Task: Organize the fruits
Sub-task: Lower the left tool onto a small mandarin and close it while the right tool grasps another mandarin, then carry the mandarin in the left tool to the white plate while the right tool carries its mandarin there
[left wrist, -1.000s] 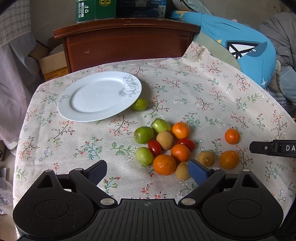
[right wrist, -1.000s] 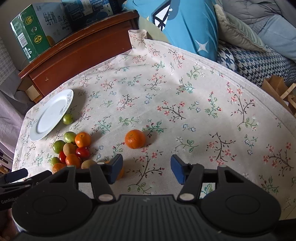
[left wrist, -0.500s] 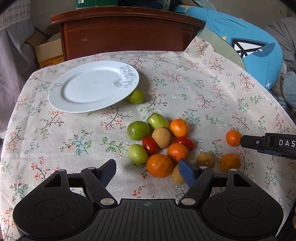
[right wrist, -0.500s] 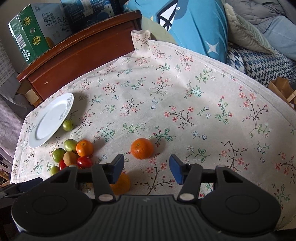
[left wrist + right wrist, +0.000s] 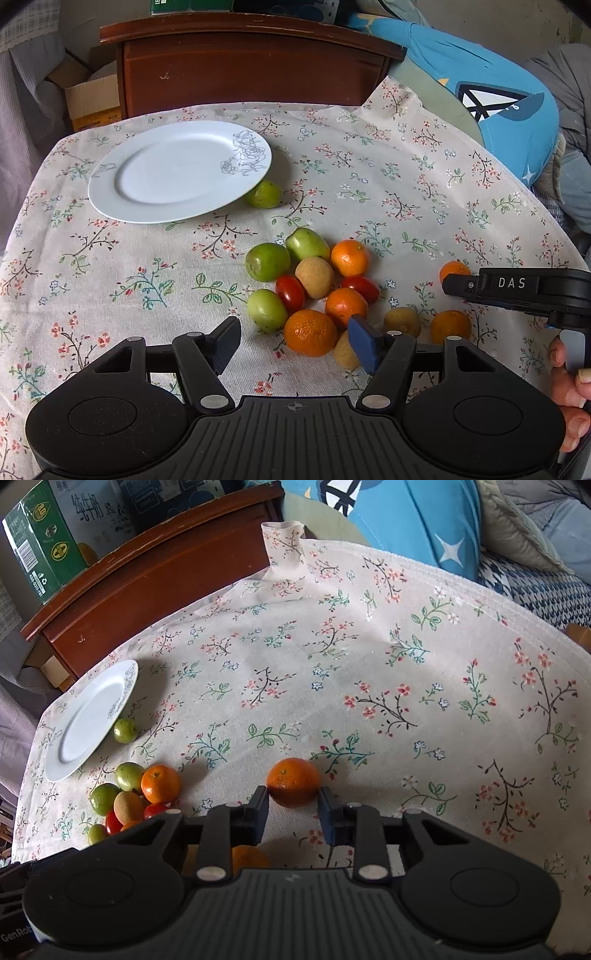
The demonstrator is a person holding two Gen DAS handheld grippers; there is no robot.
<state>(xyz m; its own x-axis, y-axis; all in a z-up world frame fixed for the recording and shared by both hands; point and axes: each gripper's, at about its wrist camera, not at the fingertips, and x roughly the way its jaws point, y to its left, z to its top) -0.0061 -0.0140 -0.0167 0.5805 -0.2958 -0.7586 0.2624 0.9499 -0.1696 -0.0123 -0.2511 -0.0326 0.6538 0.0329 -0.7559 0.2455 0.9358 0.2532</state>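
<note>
A pile of several fruits (image 5: pixel 314 280) lies on the floral cloth: oranges, green fruits, red tomatoes and tan fruits. An empty white plate (image 5: pixel 177 170) sits at the back left, with a green fruit (image 5: pixel 264 194) against its rim. My left gripper (image 5: pixel 293 343) is open, just in front of a large orange (image 5: pixel 310 332). My right gripper (image 5: pixel 293 814) is open, its pads on either side of a lone orange (image 5: pixel 293 781), right of the pile. That orange also shows in the left wrist view (image 5: pixel 452 269).
A wooden cabinet (image 5: pixel 251 62) with boxes on top stands behind the table. A blue cushion (image 5: pixel 491 99) and a grey pillow lie at the back right. Another orange (image 5: pixel 247 858) lies under my right gripper. The cloth's edge falls away at the right.
My right gripper has moved forward and narrowed, so the lone orange now sits between its pads. My left gripper has moved slightly closer to the pile.
</note>
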